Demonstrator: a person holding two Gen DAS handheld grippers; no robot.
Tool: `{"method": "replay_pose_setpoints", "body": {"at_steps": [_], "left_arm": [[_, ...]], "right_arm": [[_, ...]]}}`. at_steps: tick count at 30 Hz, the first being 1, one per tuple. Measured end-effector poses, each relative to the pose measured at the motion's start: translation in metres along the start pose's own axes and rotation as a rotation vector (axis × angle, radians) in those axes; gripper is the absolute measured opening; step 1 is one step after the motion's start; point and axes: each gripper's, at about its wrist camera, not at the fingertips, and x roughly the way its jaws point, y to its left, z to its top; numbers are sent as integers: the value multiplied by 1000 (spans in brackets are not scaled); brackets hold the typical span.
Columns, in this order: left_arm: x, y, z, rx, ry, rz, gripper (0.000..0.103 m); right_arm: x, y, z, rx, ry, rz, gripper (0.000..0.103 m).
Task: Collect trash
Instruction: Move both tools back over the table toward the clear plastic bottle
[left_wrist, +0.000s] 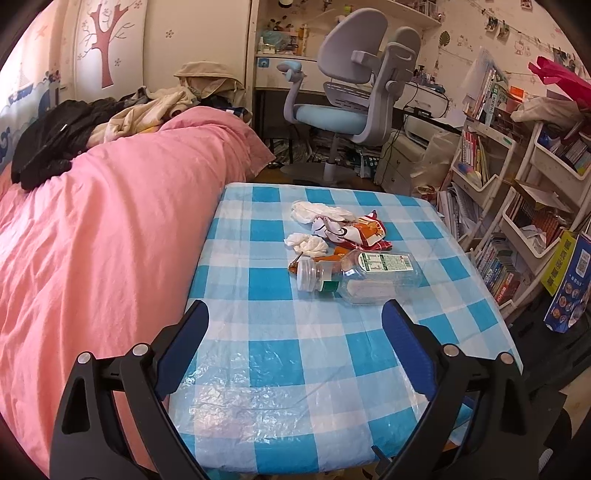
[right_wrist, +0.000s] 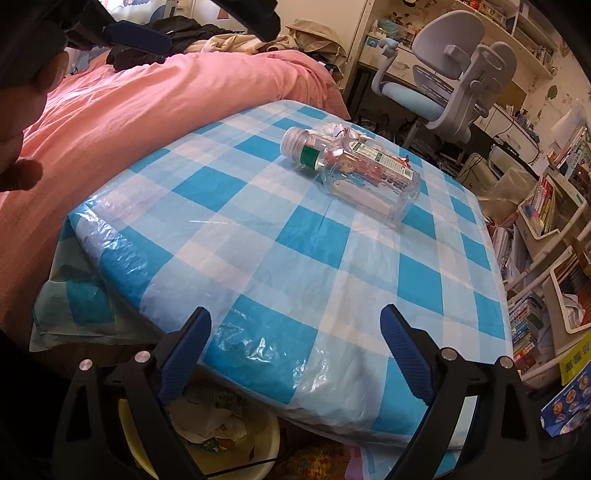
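Both claws sit over the near edge of the desk (left_wrist: 258, 229), which is covered in a blue-and-white checked plastic cloth.

Our left claw (left_wrist: 295, 325) is spread wide, nothing between its blue pads. Our right claw (right_wrist: 295, 332) is also wide and empty, lower down at the near corner of the desk.

Trash is clustered toward the far middle of the desk:
- clear plastic bottle (left_wrist: 364, 275) lying on its side, cap pointing left toward the bed (left_wrist: 110, 229); it's the item nearest the claws
- small crumpled tissue (left_wrist: 306, 243) just behind the bottle's cap
- larger white tissue wad (left_wrist: 317, 212) further back
- red-and-orange snack wrapper (left_wrist: 364, 230) just right of the tissues, behind the bottle
- something brownish by the bottle's neck, too small for us to tell what

From the right wrist view the bottle (right_wrist: 354, 175) hides most of the rest.

Under the desk's near corner there's a yellow bin (right_wrist: 207, 439) with paper scraps in it, directly below our right claw. The left claw shows at top left in that view, with part of a hand (right_wrist: 22, 122) beside it.
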Motion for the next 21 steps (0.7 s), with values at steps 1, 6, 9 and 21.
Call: {"method": "replay_pose_setpoints", "body": {"at_steps": [1,6,9,21], "left_arm": [[0,0,0,-1,1,-2,91],[-1,-3,0,15,4,-3,93],[-1,-7,-1,33,8,-1,93],[-4,-9,-1,68,5,5,95]], "right_arm": [[0,0,0,0,2,0,89],[1,1,1,-4,5,-1,89],[2,2,1,-3,5,-2,89],[2,2,2,-10,4,1,89]]}}
